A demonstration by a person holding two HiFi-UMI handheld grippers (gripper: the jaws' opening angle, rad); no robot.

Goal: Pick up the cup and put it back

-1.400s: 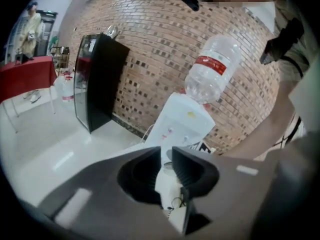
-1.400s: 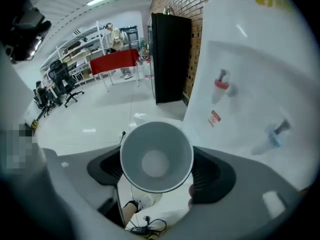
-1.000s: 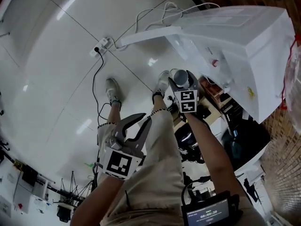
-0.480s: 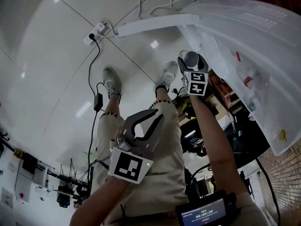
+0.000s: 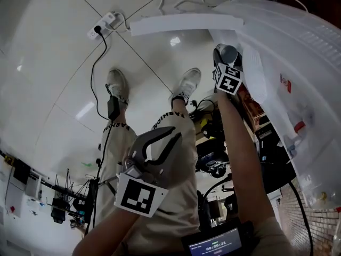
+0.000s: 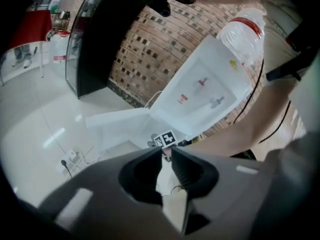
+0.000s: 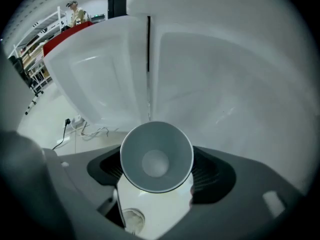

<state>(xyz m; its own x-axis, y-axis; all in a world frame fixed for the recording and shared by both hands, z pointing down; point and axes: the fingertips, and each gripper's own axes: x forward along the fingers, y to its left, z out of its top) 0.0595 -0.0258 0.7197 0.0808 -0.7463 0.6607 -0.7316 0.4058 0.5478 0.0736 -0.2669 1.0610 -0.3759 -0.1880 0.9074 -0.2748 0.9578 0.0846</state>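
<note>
Right gripper (image 7: 157,170) clamps pale grey conical cup (image 7: 156,156), mouth facing back along jaws. White plastic water dispenser (image 7: 215,69) at 12 o'clock, near. Left gripper (image 6: 166,156) closed, empty, farther off.

grey cup (image 5: 226,52) in right gripper (image 5: 227,61)

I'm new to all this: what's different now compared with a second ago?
The right tool, gripping the cup as before, has gone lower and further out from the person, toward the white dispenser; in the head view it slid up the picture. Nothing was picked up or let go. The left tool stays shut and empty.
</note>
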